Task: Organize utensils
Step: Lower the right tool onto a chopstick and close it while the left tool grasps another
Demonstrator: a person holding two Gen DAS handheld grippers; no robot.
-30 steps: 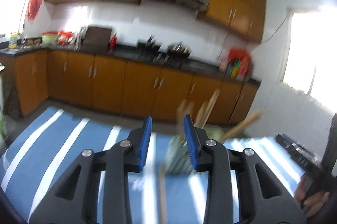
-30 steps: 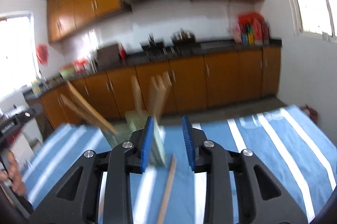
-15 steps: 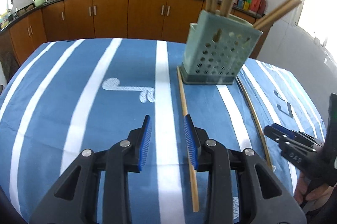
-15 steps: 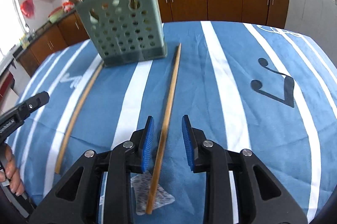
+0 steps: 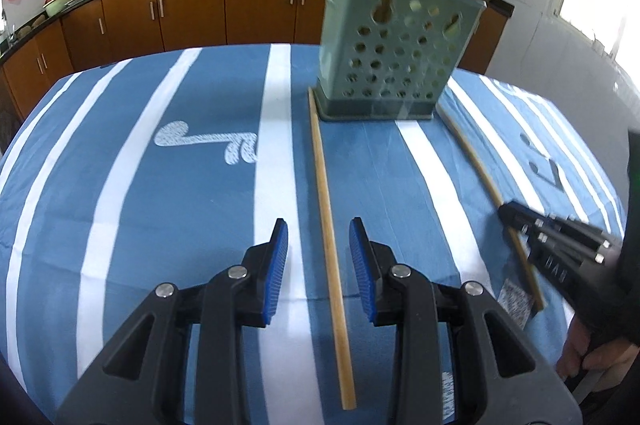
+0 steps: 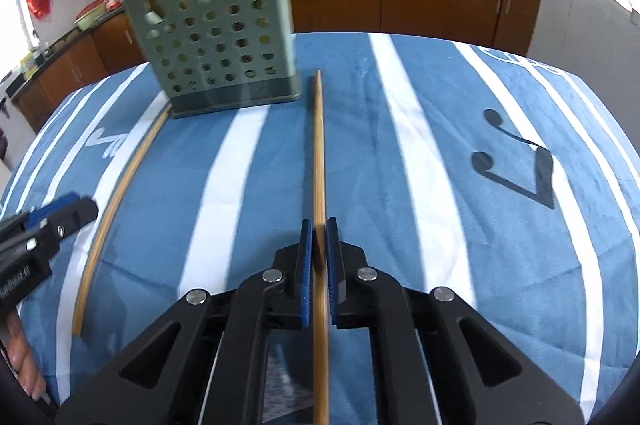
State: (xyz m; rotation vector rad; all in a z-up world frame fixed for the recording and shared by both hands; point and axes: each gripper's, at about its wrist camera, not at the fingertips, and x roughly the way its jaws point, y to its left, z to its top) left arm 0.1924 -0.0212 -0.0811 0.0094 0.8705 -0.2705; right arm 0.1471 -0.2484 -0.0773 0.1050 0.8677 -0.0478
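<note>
Both grippers have dropped from the kitchen cupboards to hang low over the blue striped tablecloth (image 5: 168, 193). On the left, the left gripper (image 5: 318, 237) has its blue pads parted around a straight wooden chopstick (image 5: 326, 225) without touching it; half a second back that stick lay off beside its right pad. That chopstick runs up the cloth to the left corner of the green perforated utensil holder (image 5: 396, 53), which stands at the far middle of the table with several sticks already upright in it. To the right of the holder lies a second chopstick (image 6: 318, 145), and the right gripper (image 6: 319, 229), open around it half a second ago, has now clamped its pads onto it near the close end, the stick flat on the cloth. Only the right wrist view shows that pinch clearly, plus the black music note (image 6: 516, 165) printed further right. Only the left wrist view shows the white swirl (image 5: 208, 145) at the left and the holding hand (image 5: 592, 353) lower right
</note>
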